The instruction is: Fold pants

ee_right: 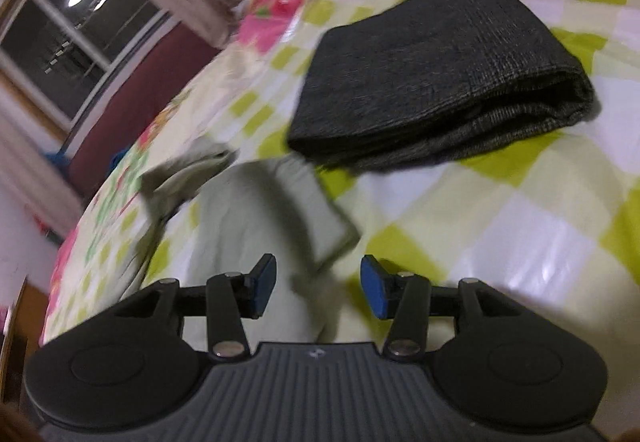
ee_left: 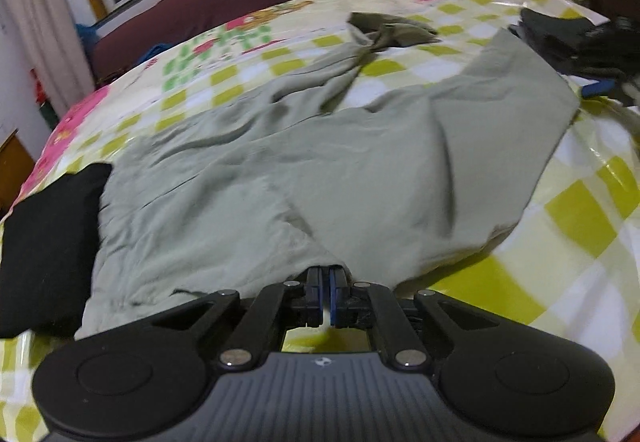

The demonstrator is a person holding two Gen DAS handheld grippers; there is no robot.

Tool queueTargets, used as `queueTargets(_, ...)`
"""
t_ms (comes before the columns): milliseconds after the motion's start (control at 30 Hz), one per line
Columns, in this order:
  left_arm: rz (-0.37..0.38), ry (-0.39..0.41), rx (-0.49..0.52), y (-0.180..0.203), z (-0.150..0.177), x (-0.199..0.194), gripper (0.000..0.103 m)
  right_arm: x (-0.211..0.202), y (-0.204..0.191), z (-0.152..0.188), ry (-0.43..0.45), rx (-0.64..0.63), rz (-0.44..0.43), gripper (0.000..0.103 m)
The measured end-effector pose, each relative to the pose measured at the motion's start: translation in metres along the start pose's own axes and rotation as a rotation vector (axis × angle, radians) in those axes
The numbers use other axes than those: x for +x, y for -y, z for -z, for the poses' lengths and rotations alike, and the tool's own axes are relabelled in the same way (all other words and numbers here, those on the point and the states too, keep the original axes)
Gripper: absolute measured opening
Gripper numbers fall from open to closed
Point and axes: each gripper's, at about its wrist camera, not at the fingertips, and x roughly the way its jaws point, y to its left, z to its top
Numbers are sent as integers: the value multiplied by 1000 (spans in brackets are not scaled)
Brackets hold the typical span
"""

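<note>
Pale green pants (ee_left: 304,161) lie spread and wrinkled on the checked bed cover, one leg twisted toward the far side. My left gripper (ee_left: 328,274) is shut on the near edge of the pants. In the right wrist view, a pant leg end (ee_right: 256,226) lies below my right gripper (ee_right: 318,288), which is open and empty, its blue pads (ee_right: 266,284) wide apart above the cloth.
A folded dark grey garment (ee_right: 436,81) lies on the bed cover (ee_right: 520,242) just beyond the right gripper. A black cloth (ee_left: 44,242) lies left of the pants. A heap of dark clothes (ee_left: 580,41) sits far right. A window and curtains stand behind the bed.
</note>
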Motion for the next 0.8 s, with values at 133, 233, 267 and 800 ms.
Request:
queueTargets(133,11,-10,16,9,-6,5,22,24,8,0,-21,59,-13,42)
queueTargets(233,18,-17,24,13,-10,9,22,29,11,-3,-1,94,-41,43)
queueTargets(267,18,-18,29,14,-11,10,22,30,16,-6,3,129,-60,43)
queueTargets(800,45,24,66,30,-25,1,22,-40,40,-40,72,170,-194,3)
